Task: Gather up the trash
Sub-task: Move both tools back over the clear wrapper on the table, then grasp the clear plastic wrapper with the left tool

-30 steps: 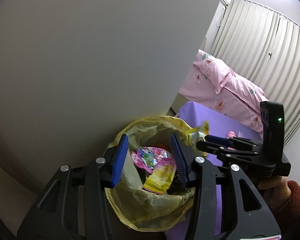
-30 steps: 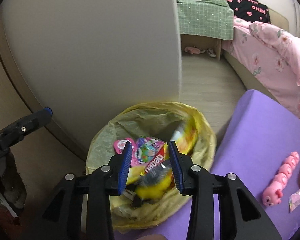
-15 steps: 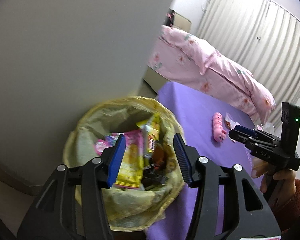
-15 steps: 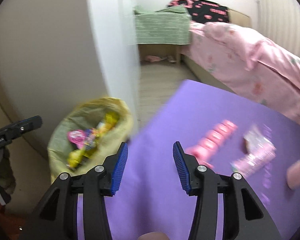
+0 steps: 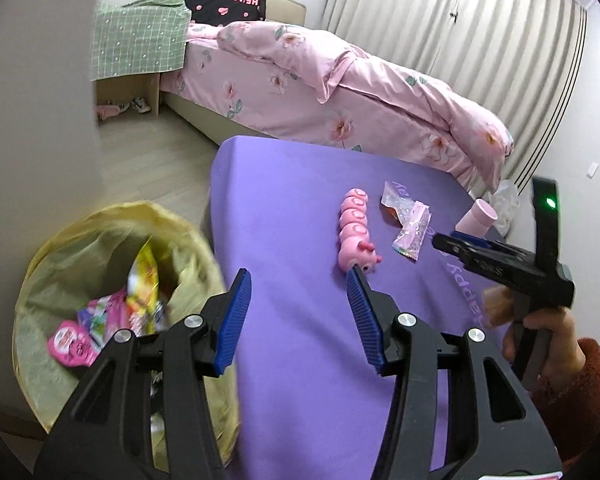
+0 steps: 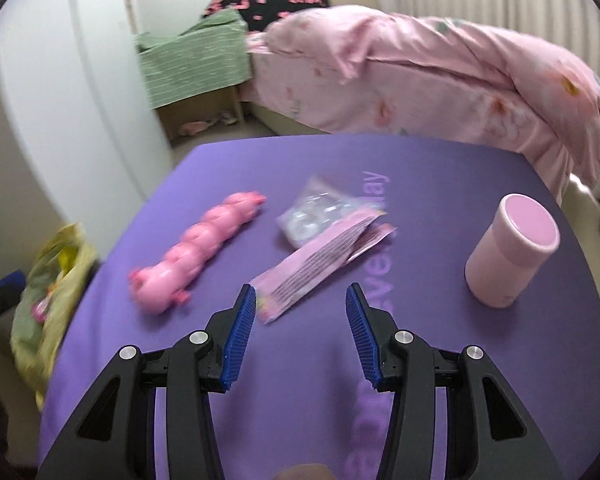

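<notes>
Yellow plastic lines the trash bag [image 5: 112, 280] at far left, standing on the floor just beside the purple table [image 5: 300, 208]; bright snack packets [image 5: 100, 320] fill it — pink, yellow and multicoloured. Over the table's left edge, the left gripper [image 5: 298, 292] hangs with its blue fingers [image 5: 236, 316] spread wide and nothing between them. Further right on the purple surface lies a pink caterpillar toy [image 6: 196, 252], stretched diagonally. Just beside it rest the remaining pieces of trash: a clear crinkled wrapper [image 6: 320, 212] and, touching and partly overlapping it, a pink wrapper [image 6: 320, 260]. The right gripper [image 6: 300, 304] is poised low over the table, its fingers spread and empty — the near end of the pink wrapper lies just ahead of the left fingertip. Near the right edge stands an upright pink cup [image 6: 512, 252]. Behind the table, a bed with a pink floral duvet [image 5: 340, 92].
</notes>
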`<action>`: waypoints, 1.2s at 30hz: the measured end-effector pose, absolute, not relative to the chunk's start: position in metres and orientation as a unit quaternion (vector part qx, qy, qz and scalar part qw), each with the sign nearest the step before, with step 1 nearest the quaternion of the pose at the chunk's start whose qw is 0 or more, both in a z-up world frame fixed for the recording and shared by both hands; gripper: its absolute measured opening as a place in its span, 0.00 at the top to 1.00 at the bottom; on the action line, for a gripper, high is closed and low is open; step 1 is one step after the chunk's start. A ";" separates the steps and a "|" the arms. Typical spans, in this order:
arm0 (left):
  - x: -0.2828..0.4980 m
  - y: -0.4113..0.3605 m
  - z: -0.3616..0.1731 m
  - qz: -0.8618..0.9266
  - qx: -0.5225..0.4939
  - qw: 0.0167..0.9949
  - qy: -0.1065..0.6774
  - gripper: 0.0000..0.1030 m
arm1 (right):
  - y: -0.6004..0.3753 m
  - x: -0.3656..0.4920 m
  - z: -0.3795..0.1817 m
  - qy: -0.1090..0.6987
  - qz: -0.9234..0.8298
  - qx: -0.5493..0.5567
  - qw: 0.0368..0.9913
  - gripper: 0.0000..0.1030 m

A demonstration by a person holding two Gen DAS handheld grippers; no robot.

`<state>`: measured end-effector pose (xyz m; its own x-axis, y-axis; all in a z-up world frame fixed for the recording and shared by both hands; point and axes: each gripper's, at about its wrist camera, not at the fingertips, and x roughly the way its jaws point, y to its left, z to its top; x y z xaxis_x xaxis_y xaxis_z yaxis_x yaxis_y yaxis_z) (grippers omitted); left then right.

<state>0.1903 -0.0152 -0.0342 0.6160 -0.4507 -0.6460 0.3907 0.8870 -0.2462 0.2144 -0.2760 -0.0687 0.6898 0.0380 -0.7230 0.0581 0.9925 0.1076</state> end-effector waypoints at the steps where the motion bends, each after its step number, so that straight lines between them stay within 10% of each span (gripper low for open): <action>1: 0.193 -0.021 -0.034 -0.234 -0.036 0.898 0.371 0.54 | -0.281 0.227 -0.073 0.398 -0.017 0.074 0.914 0.57; 36: 0.295 -0.231 -0.088 -0.326 0.069 0.833 0.442 0.55 | -0.366 0.124 -0.088 0.454 0.027 0.051 0.889 0.55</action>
